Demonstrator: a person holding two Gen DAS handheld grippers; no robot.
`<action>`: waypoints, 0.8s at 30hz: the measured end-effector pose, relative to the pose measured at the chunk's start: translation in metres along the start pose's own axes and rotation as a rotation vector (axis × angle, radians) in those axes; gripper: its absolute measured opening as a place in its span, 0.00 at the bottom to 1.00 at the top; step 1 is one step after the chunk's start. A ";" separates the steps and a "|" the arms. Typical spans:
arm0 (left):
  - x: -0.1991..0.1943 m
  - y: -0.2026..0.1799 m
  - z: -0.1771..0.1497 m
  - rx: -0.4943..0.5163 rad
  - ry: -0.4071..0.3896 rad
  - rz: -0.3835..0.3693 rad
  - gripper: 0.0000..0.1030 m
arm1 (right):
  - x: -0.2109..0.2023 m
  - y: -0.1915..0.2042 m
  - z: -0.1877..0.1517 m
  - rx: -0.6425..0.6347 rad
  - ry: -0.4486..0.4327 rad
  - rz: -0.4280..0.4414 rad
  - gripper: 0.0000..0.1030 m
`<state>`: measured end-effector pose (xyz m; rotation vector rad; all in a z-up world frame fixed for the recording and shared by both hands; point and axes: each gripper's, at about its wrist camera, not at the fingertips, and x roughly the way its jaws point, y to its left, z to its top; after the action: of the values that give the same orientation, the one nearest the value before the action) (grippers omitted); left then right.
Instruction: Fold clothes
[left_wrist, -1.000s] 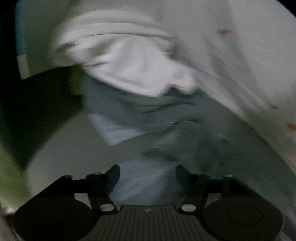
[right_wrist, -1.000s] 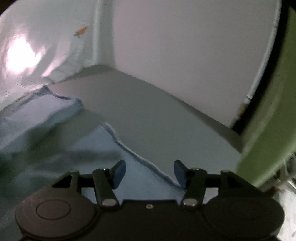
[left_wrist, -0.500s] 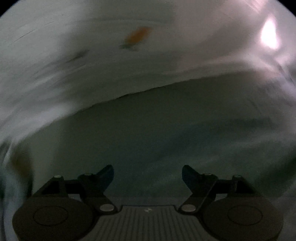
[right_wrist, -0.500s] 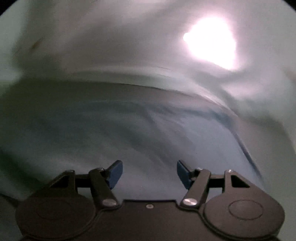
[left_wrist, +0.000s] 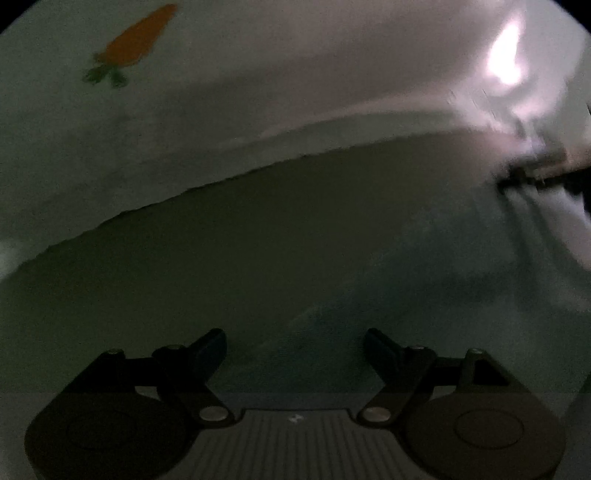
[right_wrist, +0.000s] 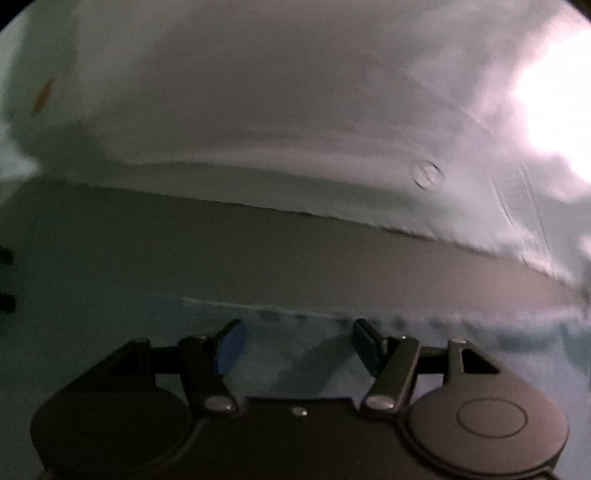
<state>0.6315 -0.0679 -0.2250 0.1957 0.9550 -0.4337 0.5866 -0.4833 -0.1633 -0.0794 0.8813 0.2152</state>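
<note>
In your left wrist view, your left gripper has its fingers spread wide with nothing between them. Beneath and ahead of it lies the bluish garment, dim and blurred, spreading from between the fingertips toward the right side of the picture. The garment rests on a grey surface, which runs back to a pale sheet rising behind it. A printed orange carrot with green leaves shows on that sheet at upper left. A bright glare sits at upper right, and below it a dark, smeared shape near the right edge is too blurred to identify.

In your right wrist view, your right gripper is likewise released, its blue pads well apart and holding nothing. The light blue garment lies directly under the fingers, its far edge running across just beyond the fingertips. Past that edge is the bare grey surface, then the pale sheet, with a small round button-like mark on it and strong glare at the right.
</note>
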 end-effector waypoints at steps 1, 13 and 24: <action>-0.001 0.000 -0.001 -0.022 -0.008 0.003 0.81 | -0.001 -0.005 -0.003 0.031 0.001 -0.004 0.64; -0.012 -0.019 -0.007 -0.037 -0.074 0.058 0.26 | -0.008 -0.013 -0.015 0.179 -0.029 -0.076 0.64; -0.010 -0.014 -0.004 -0.171 -0.082 0.075 0.25 | -0.091 -0.107 -0.090 0.670 -0.167 -0.364 0.64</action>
<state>0.6172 -0.0761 -0.2185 0.0580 0.8962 -0.2872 0.4861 -0.6153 -0.1525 0.3951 0.7200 -0.4124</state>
